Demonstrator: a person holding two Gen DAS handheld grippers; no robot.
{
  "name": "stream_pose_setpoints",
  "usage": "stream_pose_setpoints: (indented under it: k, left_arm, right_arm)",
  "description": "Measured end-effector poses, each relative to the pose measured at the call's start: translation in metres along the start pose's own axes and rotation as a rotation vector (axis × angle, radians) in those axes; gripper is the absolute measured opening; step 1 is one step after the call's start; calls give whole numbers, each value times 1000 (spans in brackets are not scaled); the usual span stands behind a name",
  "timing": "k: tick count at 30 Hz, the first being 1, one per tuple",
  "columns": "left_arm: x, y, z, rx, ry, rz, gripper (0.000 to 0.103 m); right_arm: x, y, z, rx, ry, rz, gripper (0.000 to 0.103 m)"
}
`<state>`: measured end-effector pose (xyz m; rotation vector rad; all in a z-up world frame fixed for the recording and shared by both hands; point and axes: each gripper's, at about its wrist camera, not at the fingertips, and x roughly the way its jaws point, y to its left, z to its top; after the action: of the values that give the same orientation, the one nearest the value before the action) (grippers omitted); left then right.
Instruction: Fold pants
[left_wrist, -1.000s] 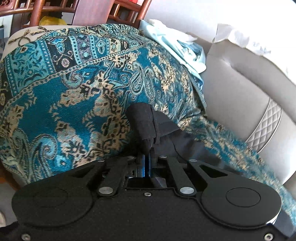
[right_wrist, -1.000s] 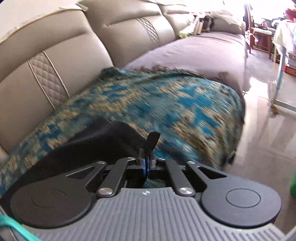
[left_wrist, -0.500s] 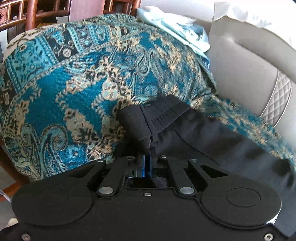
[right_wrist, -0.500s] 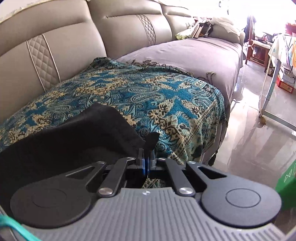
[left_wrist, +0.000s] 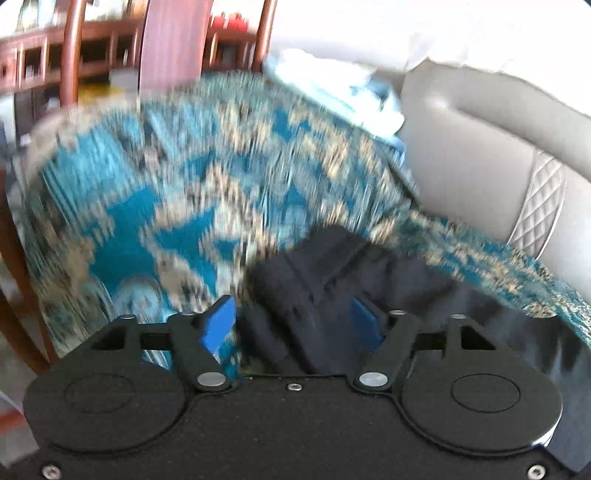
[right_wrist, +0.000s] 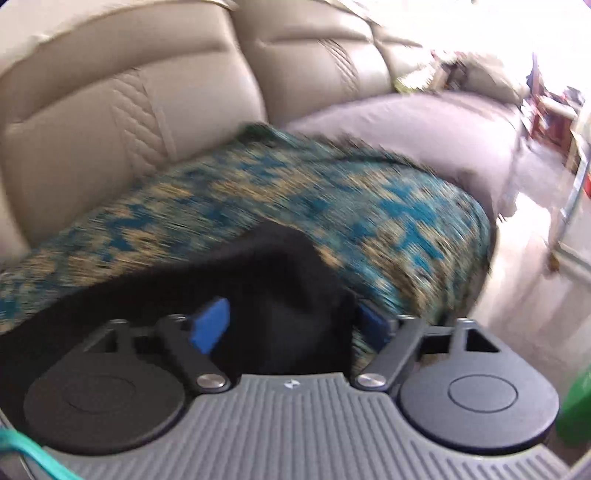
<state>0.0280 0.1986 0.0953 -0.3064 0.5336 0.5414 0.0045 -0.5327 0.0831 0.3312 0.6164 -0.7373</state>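
One pair of black pants (left_wrist: 325, 280) lies on one blue and gold blanket (left_wrist: 177, 206) that covers a tan sofa (right_wrist: 140, 96). The left gripper (left_wrist: 293, 325) has its two blue fingers (left_wrist: 218, 325) wide apart, with a bunched end of the pants between them. The right gripper (right_wrist: 291, 325) also has its two fingers (right_wrist: 208, 326) spread apart, with the other end of the pants between them. Both pictures are blurry. One brown wooden chair (left_wrist: 166, 44) stands behind the blanket.

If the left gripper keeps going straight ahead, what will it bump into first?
Most likely the black pants, bunched between the open left gripper fingers. Beyond lies the teal blanket, though blur makes depth uncertain.
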Motion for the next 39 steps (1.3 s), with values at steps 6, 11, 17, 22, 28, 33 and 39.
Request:
stream_pose_setpoints:
  k: [6, 11, 17, 22, 28, 33, 39]
  left_arm:
    - [-30, -21, 10, 90, -142, -86, 85]
    - [-19, -57, -3, 131, -118, -164, 68]
    - [2, -109, -27, 169, -87, -261, 59]
    - [23, -114, -52, 234, -17, -166, 51]
    - [19, -69, -84, 178, 8, -59, 53]
    - [8, -55, -87, 194, 13, -62, 53]
    - [-2, -59, -65, 185, 36, -20, 46]
  right_arm:
    - [-46, 79, -9, -156, -146, 227, 103]
    - [-73, 154, -52, -276, -206, 446, 103]
    - [-96, 249, -115, -410, -212, 644, 103]
    - [-114, 303, -156, -507, -193, 721, 103]
    - [-129, 322, -204, -585, -194, 742, 103]
    - [-137, 307, -237, -637, -242, 718, 103]
    - [-141, 272, -251, -611, -247, 729, 103]
